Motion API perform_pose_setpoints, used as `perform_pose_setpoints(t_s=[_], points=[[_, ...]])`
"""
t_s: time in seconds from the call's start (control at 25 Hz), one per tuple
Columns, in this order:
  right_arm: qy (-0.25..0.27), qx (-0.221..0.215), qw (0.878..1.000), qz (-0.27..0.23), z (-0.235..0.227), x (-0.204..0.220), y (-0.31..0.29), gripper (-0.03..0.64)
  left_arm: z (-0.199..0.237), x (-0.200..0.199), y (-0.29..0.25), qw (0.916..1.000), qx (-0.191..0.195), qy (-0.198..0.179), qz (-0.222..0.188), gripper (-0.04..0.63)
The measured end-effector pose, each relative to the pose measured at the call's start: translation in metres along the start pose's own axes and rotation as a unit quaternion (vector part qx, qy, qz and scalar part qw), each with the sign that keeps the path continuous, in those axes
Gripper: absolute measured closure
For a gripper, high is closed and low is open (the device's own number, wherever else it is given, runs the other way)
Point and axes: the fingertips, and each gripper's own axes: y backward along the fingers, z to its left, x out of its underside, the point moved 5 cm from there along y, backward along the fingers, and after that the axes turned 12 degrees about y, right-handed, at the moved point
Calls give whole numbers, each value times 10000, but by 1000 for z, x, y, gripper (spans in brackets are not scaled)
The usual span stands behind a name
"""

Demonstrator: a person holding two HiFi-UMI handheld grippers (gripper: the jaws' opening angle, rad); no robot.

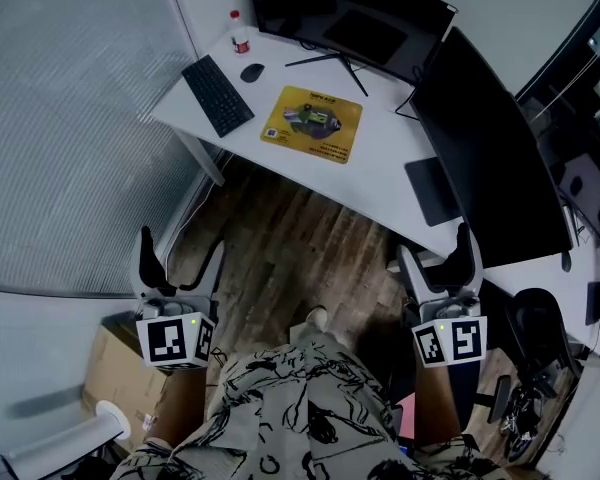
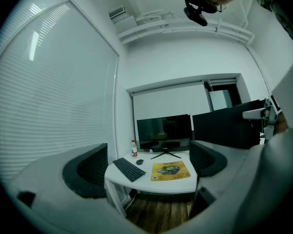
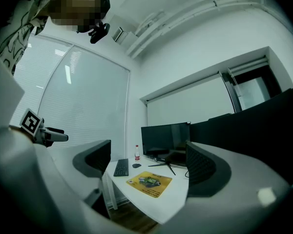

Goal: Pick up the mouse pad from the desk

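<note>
Mouse pad [image 1: 312, 123] is lying flat on the white desk [image 1: 380, 173], well apart from both grippers. The left gripper [image 1: 183, 244] is holding its jaws released and wide apart, with nothing between the pads. The right gripper [image 1: 436, 246] is likewise standing fully spread and gripping nothing. Both grippers are pointing level toward the desk and hovering over the wooden floor [image 1: 300, 253], one on each side of the person's patterned garment [image 1: 300, 408]. In each gripper view the yellow pad is showing far off, framed between the jaws. On the desk, a black keyboard [image 1: 217, 95] is lying just to the left of the pad, a mouse [image 1: 252, 72] is sitting beyond it, and a small bottle [image 1: 239, 36] is standing near the corner. A monitor [image 1: 350, 18] is standing behind the pad, and a second dark screen [image 1: 485, 158] is standing to the right.
</note>
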Motion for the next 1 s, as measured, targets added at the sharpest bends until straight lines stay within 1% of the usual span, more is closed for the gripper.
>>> perform_pose_setpoints(t_s=[0.12, 0.24, 0.4, 0.52, 0.68, 0.8, 1.0], points=[[-5, -80, 10000, 33, -9, 5, -10, 146, -7, 1, -8, 10000, -75, 39, -11, 81], [43, -196, 9997, 145, -10, 11, -20, 144, -8, 8, -10, 9997, -179, 105, 103, 72], [-73, -268, 9995, 165, -9, 17, -38, 144, 2, 14, -18, 9993, -285, 82, 231, 71], [-57, -267, 9994, 197, -8, 23, -53, 144, 11, 18, -33, 9991, -306, 106, 259, 71], [0, -161, 9996, 239, -11, 27, -76, 144, 21, 21, -63, 9994, -175, 131, 268, 69], [72, -31, 9997, 216, -15, 27, -101, 144, 30, 19, -96, 9996, -34, 129, 234, 69], [172, 138, 9996, 184, -21, 18, -153, 144, 49, 2, -154, 9997, 194, 79, 157, 67]])
